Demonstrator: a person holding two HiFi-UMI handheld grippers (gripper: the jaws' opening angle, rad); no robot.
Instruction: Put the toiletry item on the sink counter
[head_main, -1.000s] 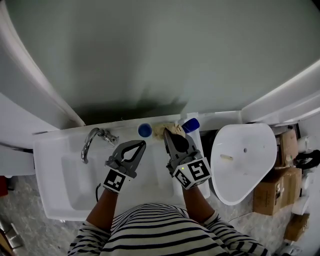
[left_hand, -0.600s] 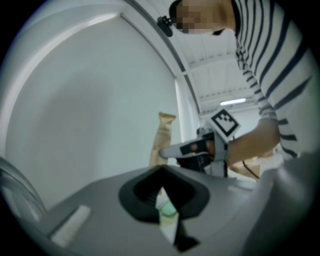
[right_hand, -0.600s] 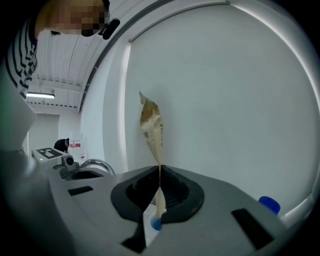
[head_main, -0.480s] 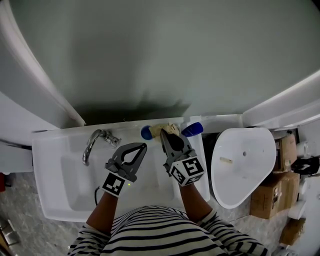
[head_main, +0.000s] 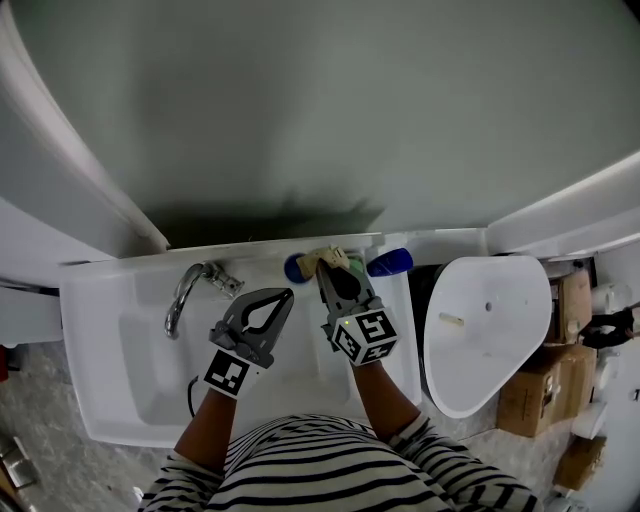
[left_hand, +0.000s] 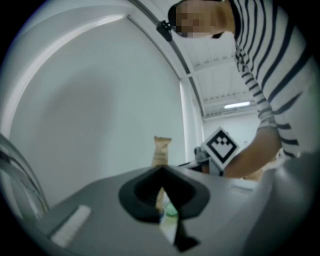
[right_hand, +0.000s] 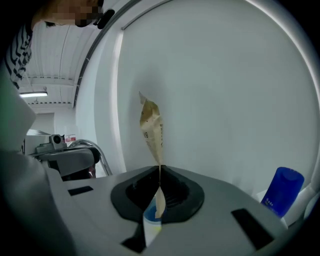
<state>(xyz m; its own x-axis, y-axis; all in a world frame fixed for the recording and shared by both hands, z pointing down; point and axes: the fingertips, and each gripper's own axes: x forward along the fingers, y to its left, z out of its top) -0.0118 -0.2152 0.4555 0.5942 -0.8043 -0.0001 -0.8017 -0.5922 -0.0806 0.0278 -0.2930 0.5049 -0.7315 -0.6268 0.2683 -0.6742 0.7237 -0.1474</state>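
Observation:
A beige tube (head_main: 322, 260) with a crimped top (right_hand: 151, 125) is pinched in my right gripper (head_main: 326, 270), which is shut on its lower part (right_hand: 160, 172). The tube stands upright close to the wall, over the back ledge of the white sink counter (head_main: 250, 255), between a blue cap (head_main: 292, 267) and a blue bottle (head_main: 390, 262). I cannot tell whether it touches the ledge. My left gripper (head_main: 282, 294) hovers over the basin to the left, jaws shut (left_hand: 161, 172) and empty. From it the tube (left_hand: 161, 150) shows ahead, beside the right gripper's marker cube (left_hand: 221, 145).
A chrome faucet (head_main: 190, 290) rises at the back left of the basin (head_main: 110, 340). The blue bottle (right_hand: 282, 191) stands just right of the tube. A white toilet lid (head_main: 490, 320) lies to the right, with cardboard boxes (head_main: 545, 385) beyond it.
My right gripper has sunk and moved a little left toward the back ledge with the tube in it. The left gripper has stayed where it was.

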